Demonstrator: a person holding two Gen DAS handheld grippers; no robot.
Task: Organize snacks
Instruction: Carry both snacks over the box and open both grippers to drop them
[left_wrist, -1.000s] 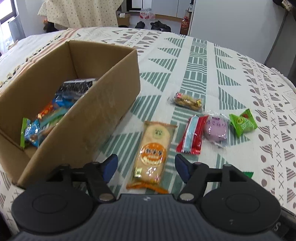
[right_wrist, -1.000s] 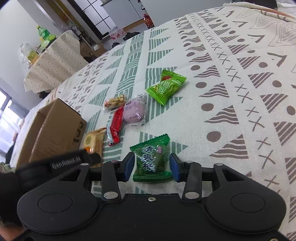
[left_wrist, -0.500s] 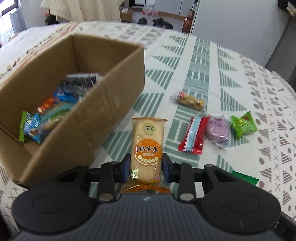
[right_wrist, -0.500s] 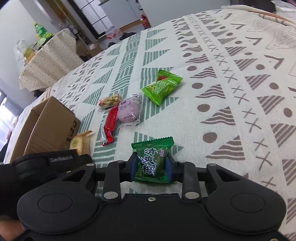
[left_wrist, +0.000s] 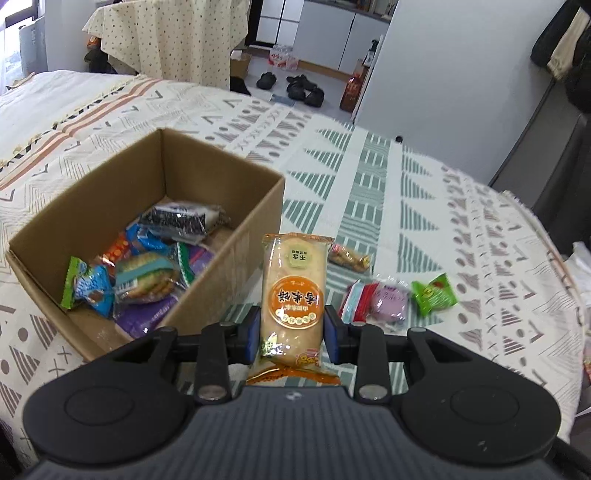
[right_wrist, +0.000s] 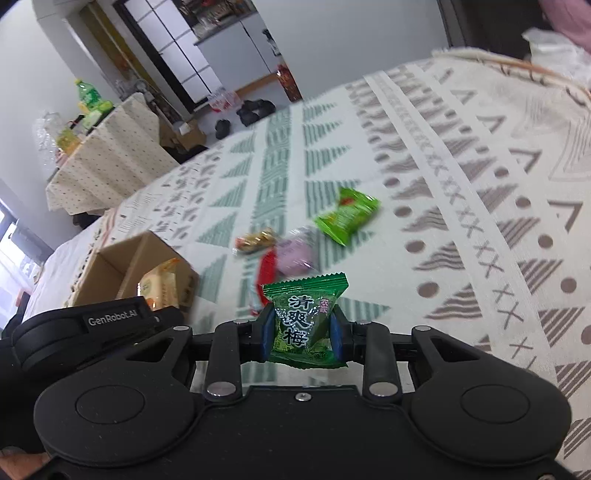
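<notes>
both tongs are loaded and off the cloth. the left tongs (left_wrist: 291, 334) clamp the long orange-and-cream rice cracker packet (left_wrist: 293, 291) low down, near its bottom seam, so most of it stands tall ahead of the pads; that top-heavy hold could let it swing or slide out on the way over. the open brown cardboard box (left_wrist: 229, 258), already holding several wrapped snacks, sits just ahead and to the left of these tongs, and its near wall could catch the packet if carried low. the right tongs (right_wrist: 302, 334) squeeze the small dark green plum candy packet (right_wrist: 304, 319) at mid-body; the slick, puffy wrapper may squirt free. loose snacks on the patterned cloth (right_wrist: 461, 192) lie ahead of them, the box far left.
</notes>
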